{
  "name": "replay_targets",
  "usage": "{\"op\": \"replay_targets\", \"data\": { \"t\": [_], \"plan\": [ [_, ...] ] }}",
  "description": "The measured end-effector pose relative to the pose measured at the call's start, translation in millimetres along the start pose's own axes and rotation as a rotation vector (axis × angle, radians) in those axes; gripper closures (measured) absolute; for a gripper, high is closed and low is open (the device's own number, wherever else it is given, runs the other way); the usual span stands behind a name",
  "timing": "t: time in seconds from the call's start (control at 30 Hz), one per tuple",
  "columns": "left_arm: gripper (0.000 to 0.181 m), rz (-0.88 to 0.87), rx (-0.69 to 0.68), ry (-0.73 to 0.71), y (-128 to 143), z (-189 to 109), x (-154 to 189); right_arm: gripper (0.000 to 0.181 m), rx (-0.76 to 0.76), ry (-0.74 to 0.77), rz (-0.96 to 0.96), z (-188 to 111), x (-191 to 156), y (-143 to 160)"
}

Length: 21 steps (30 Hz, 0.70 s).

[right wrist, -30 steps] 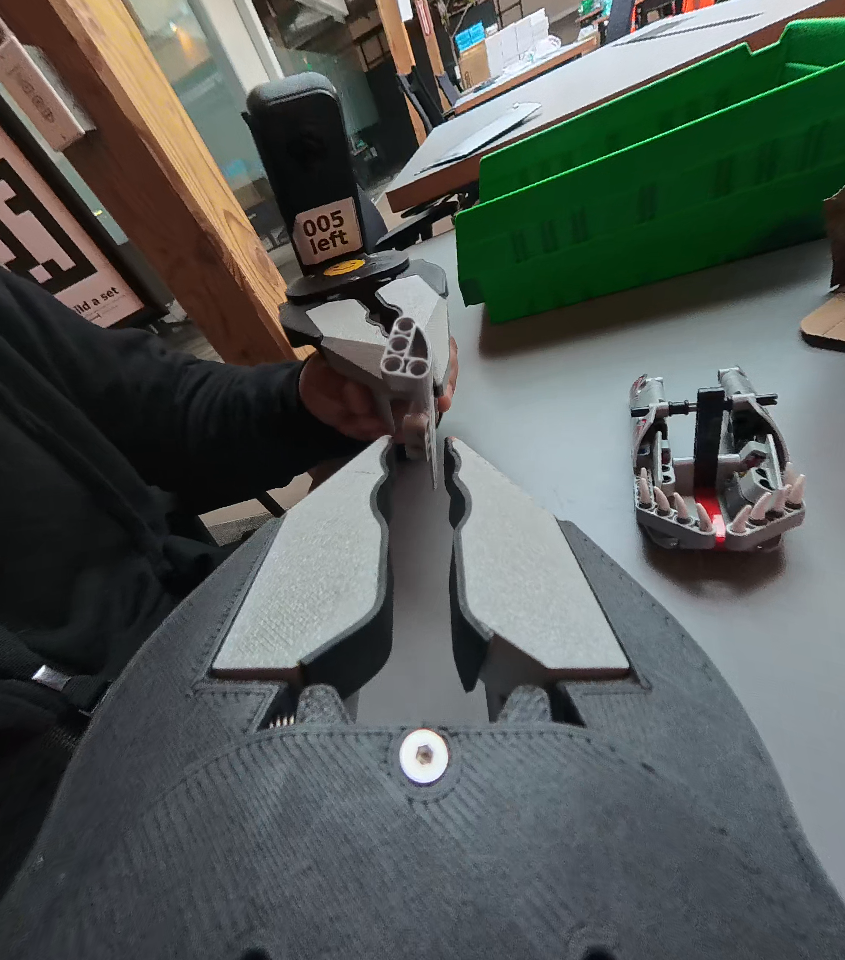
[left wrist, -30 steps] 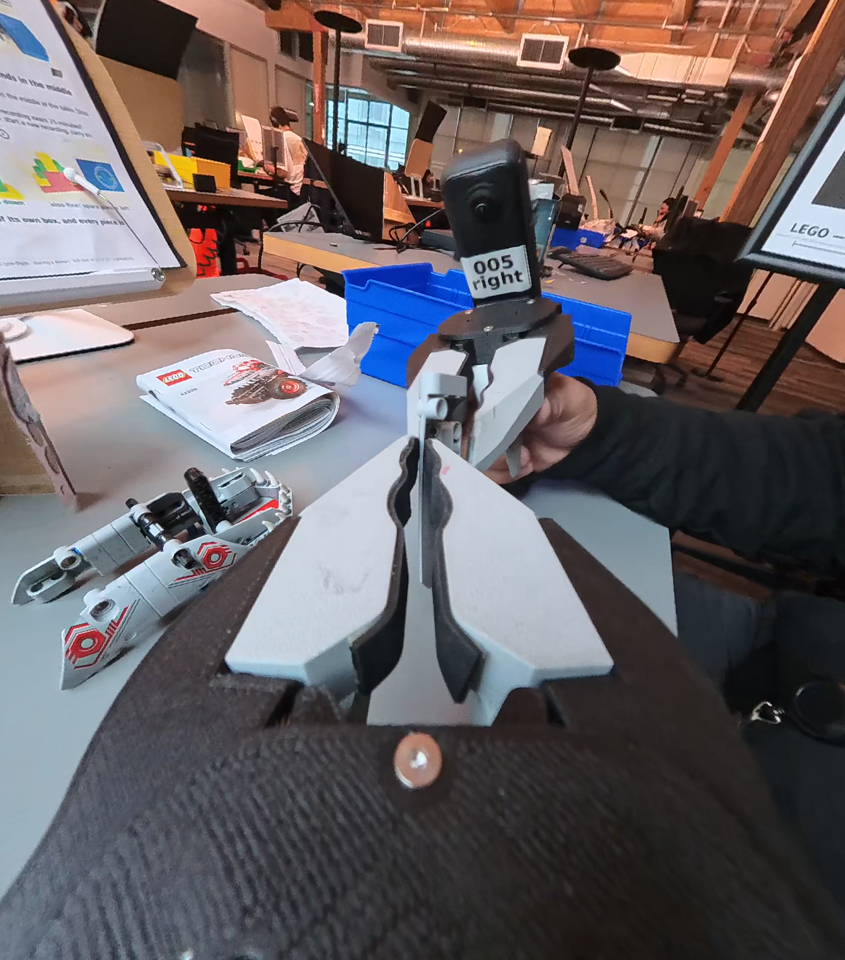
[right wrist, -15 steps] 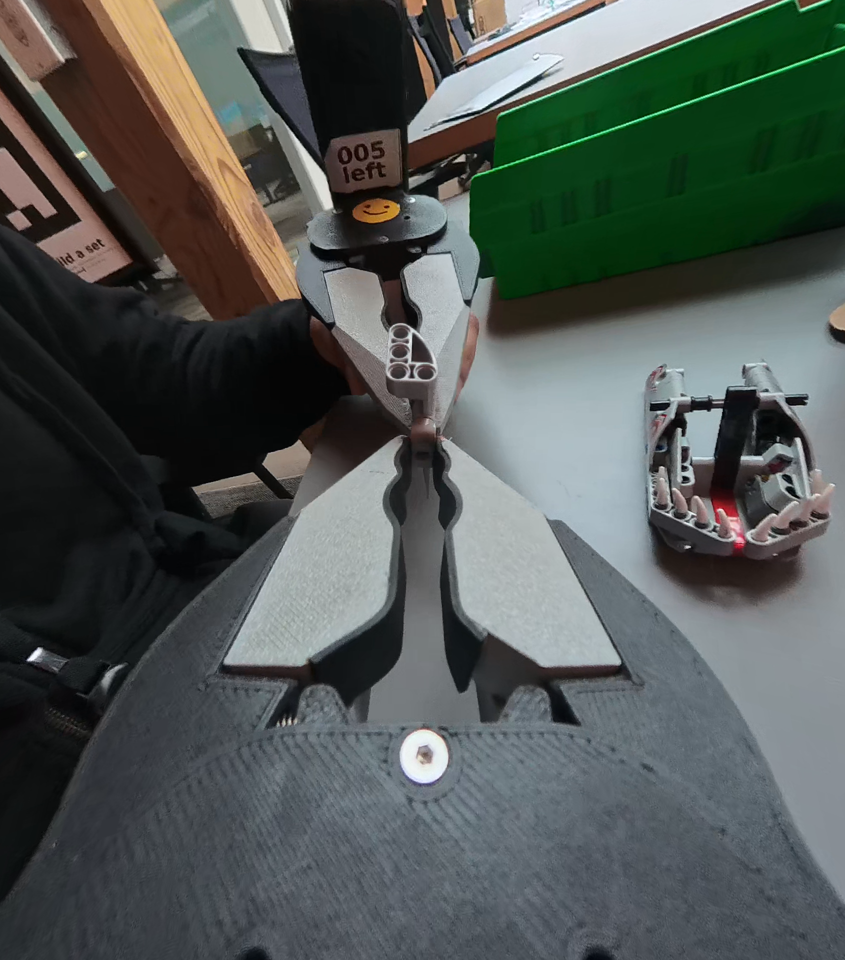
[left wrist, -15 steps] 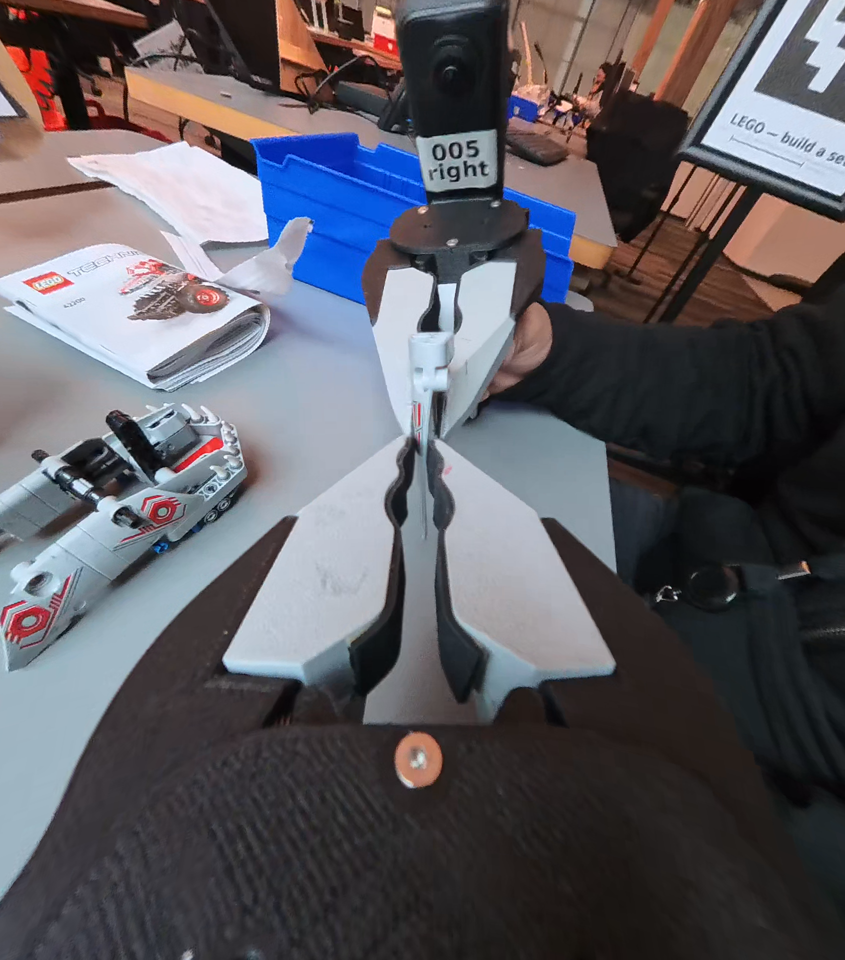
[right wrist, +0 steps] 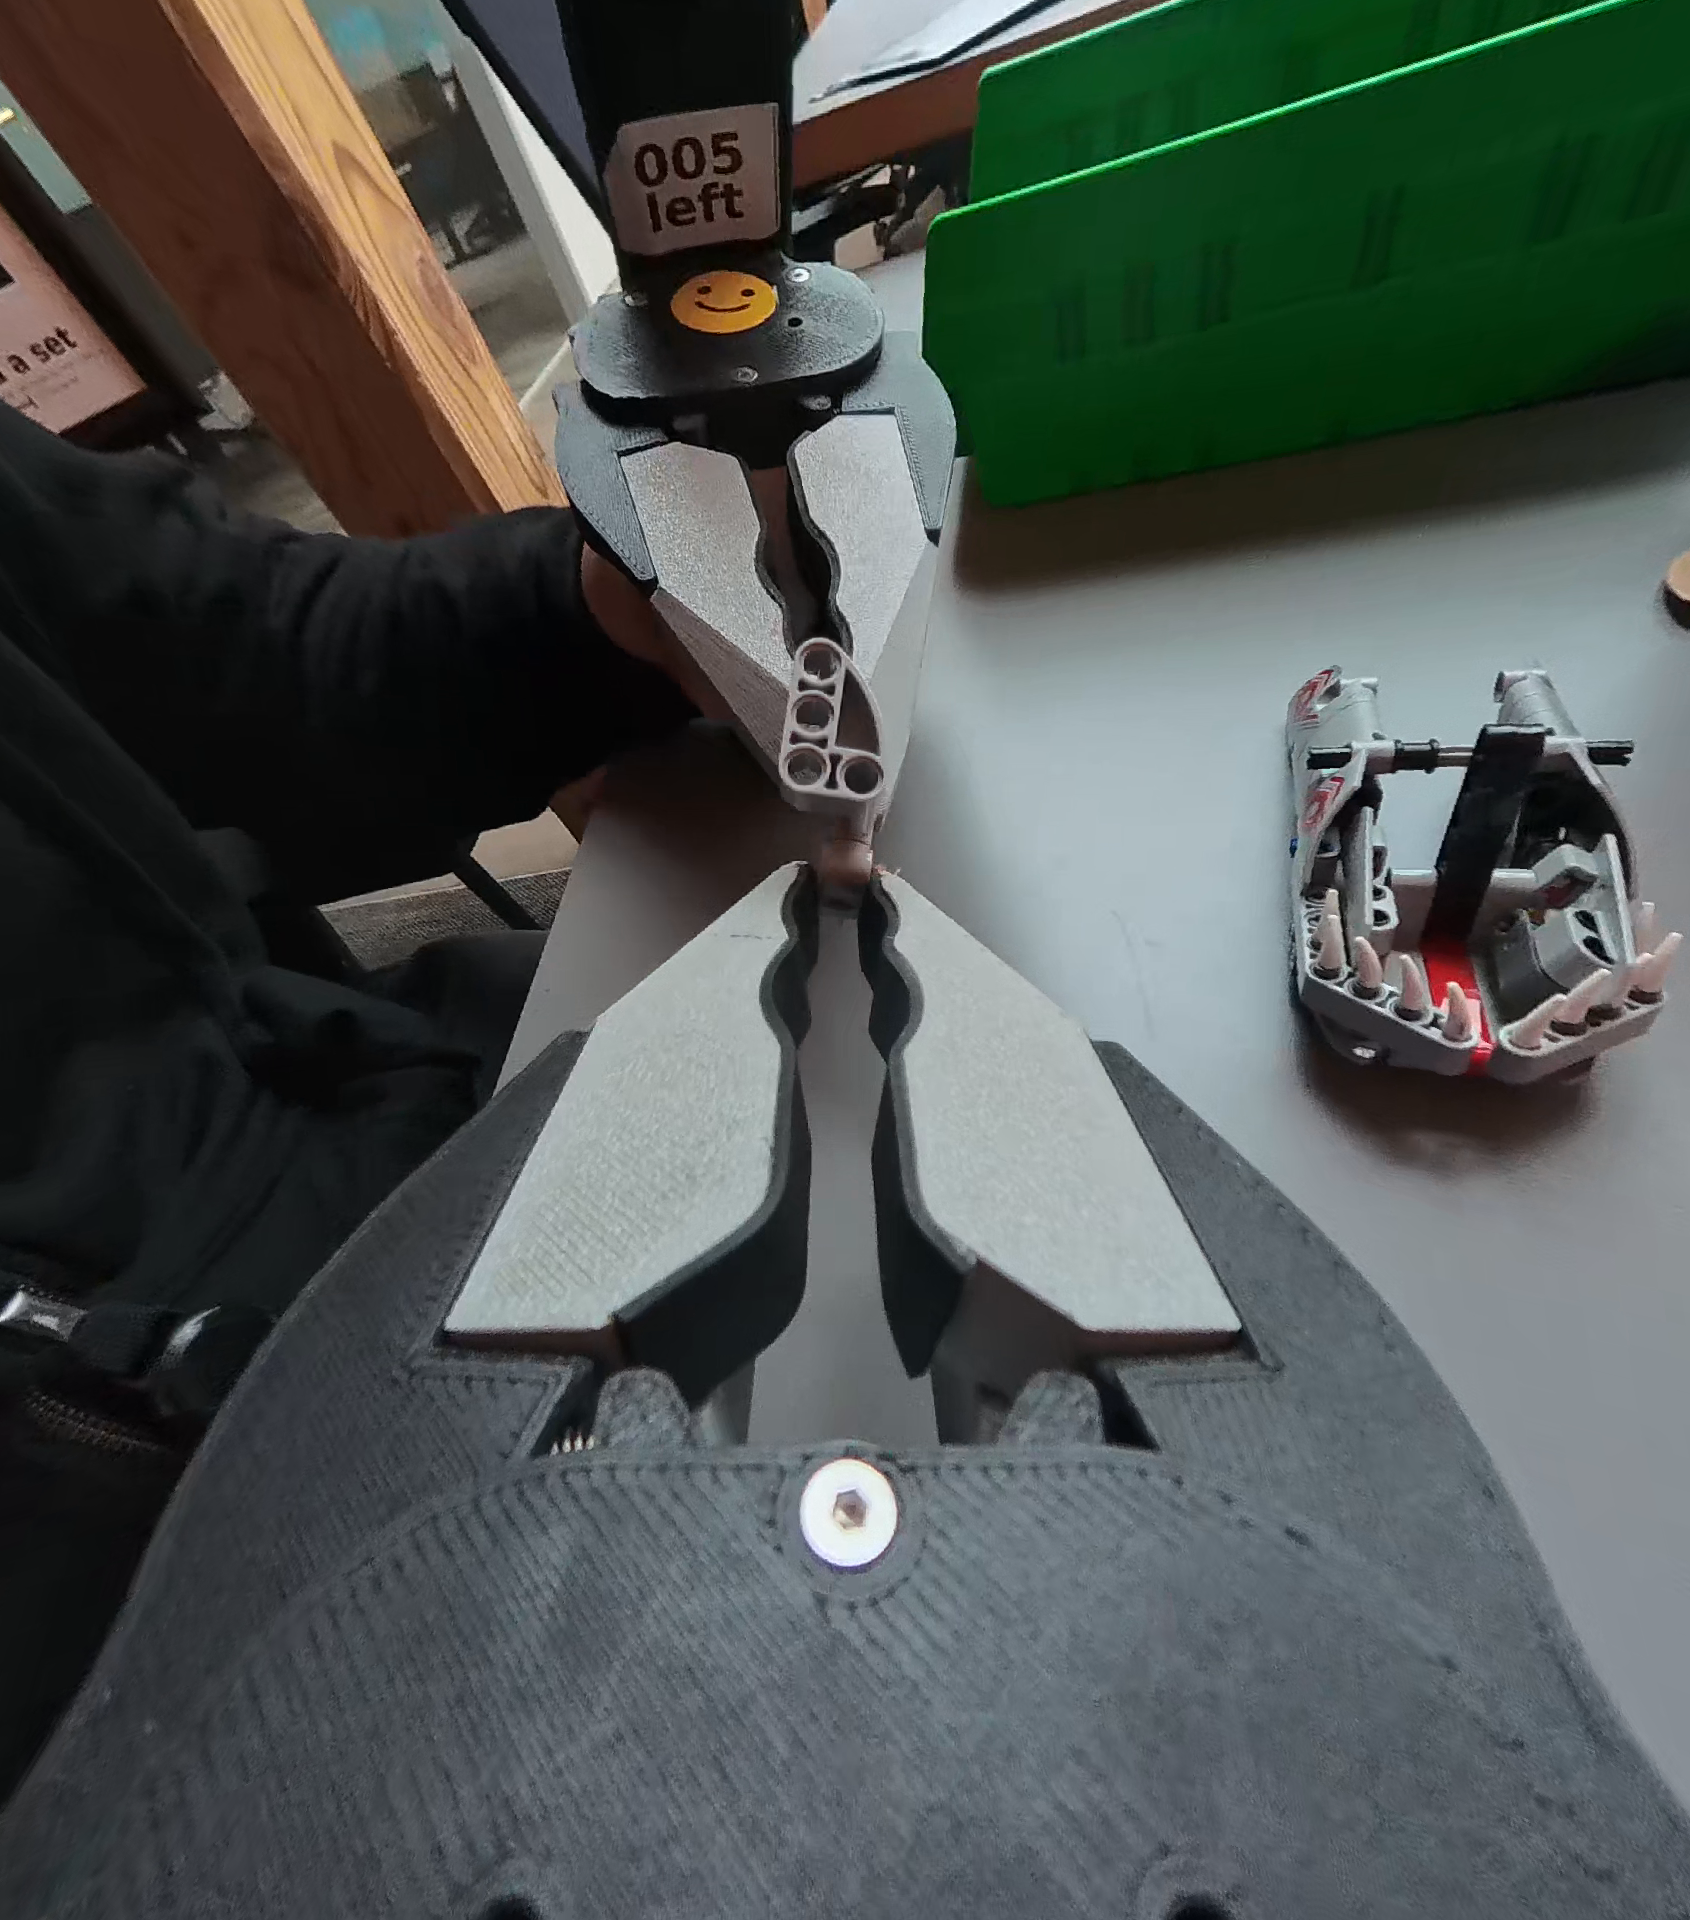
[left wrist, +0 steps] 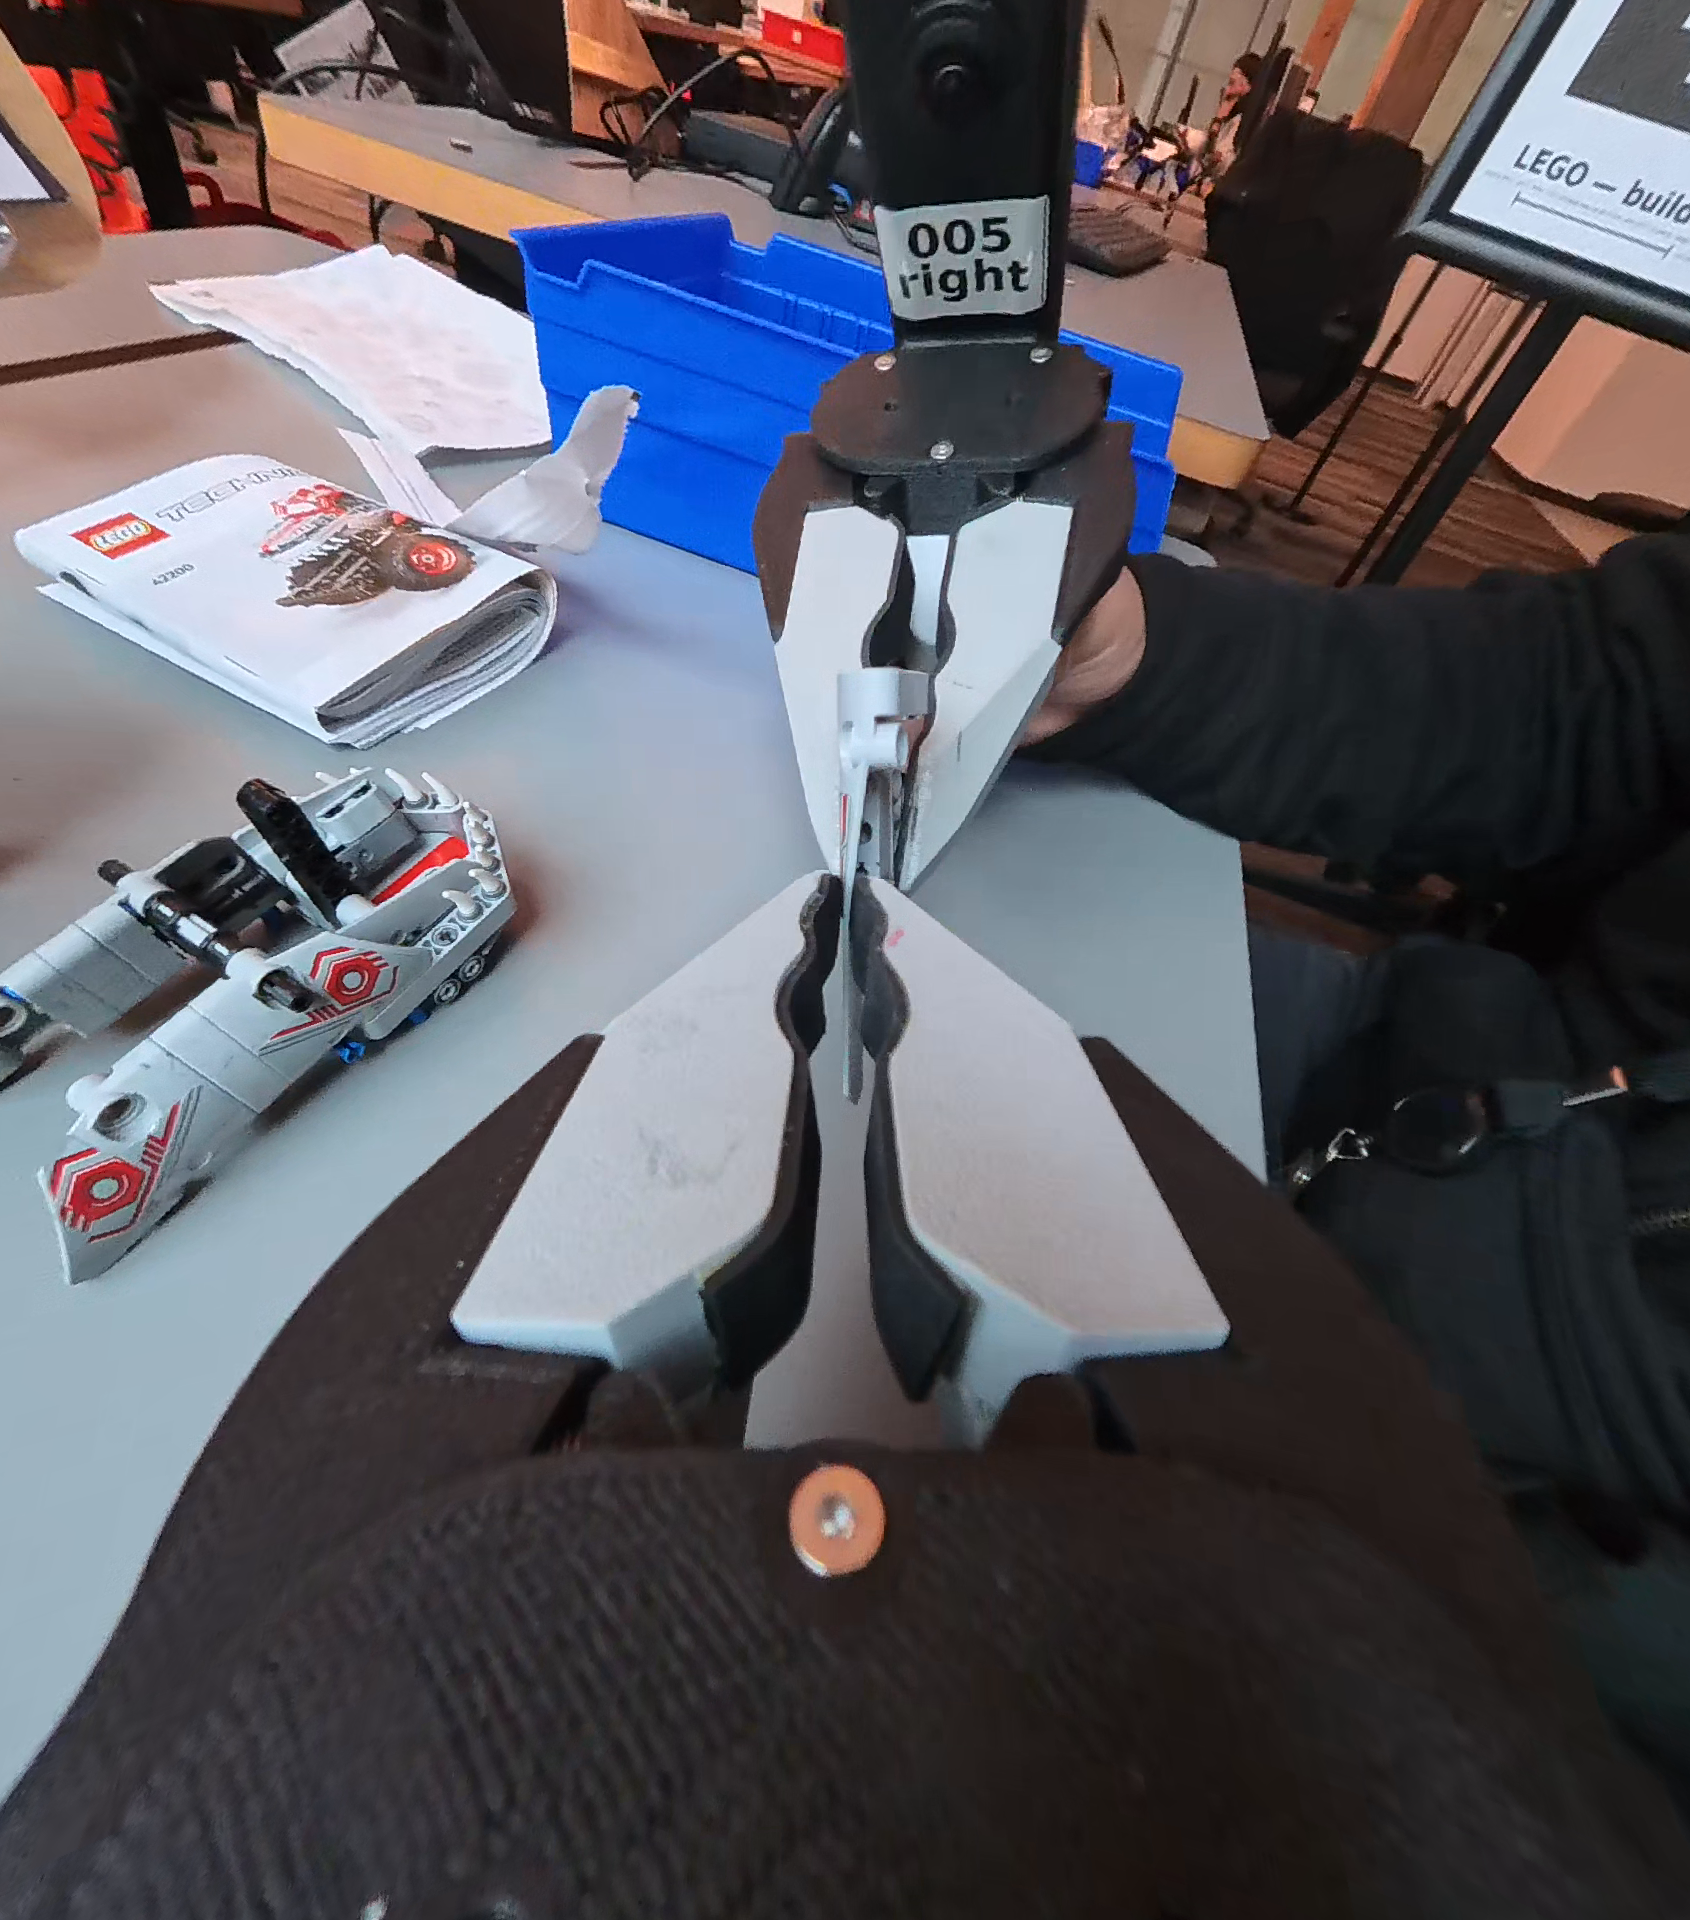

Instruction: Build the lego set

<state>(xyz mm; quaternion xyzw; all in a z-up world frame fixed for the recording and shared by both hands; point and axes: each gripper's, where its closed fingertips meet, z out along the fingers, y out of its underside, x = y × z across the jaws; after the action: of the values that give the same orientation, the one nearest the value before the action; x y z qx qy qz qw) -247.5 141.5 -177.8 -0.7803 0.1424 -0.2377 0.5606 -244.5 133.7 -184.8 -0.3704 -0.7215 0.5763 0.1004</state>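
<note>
Here, above the table's [left wrist: 633, 727] near edge, you bring both tools tip to tip. Your left tongs [left wrist: 851, 896] are pressed together on a grey angled Technic beam [right wrist: 825, 727]. Your right tongs [right wrist: 836, 888] are pinched on a small pale connector piece [left wrist: 877, 712]. Holding both parts in mid-air, nose to nose, looks like a way to line up a peg with a hole before pressing them together.

The half-built grey-and-red toothed model [left wrist: 249, 987] lies on the table at centre left of the left wrist view, well apart from both tools. It is probably waiting for this sub-assembly.

The right wrist view shows the beam face-on at upper centre, with its round holes open towards you. It also shows a small brownish peg [right wrist: 841, 857] at the meeting point, though you cannot tell from it whether the peg has entered a hole. The left wrist view reduces the beam to a thin edge between its own fingers. It alone shows the connector, the folded instruction booklet [left wrist: 301, 592] and a blue bin [left wrist: 695, 343] at upper centre. Green bins [right wrist: 1340, 260] appear only in the right wrist view, at upper right.
</note>
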Motion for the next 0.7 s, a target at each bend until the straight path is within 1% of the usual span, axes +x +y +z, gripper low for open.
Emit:
{"op": "replay_targets", "data": {
  "t": [0.3,0.37,0.43,0.6,0.7],
  "plan": [
    [0.181,0.076,-0.022,-0.055,3.0,1.2,-1.0,0.177,-0.024,0.016,-0.021,0.1,1.4,3.5],
    [0.181,0.061,-0.016,-0.048,2.2,0.5,-1.7,0.177,-0.019,0.025,-0.032,0.6,2.1,2.3],
    [0.181,0.057,0.003,-0.053,-0.7,0.2,-3.7,0.177,0.009,0.020,-0.013,0.1,3.1,-1.8],
    [0.181,-0.019,0.059,-0.067,-8.3,0.0,-10.1,0.176,0.118,0.008,0.062,-7.6,8.8,-14.2],
    [0.181,-0.059,0.091,-0.073,-11.9,-2.4,-14.3,0.172,0.185,-0.005,0.109,-14.5,12.7,-21.4]
  ]
}}
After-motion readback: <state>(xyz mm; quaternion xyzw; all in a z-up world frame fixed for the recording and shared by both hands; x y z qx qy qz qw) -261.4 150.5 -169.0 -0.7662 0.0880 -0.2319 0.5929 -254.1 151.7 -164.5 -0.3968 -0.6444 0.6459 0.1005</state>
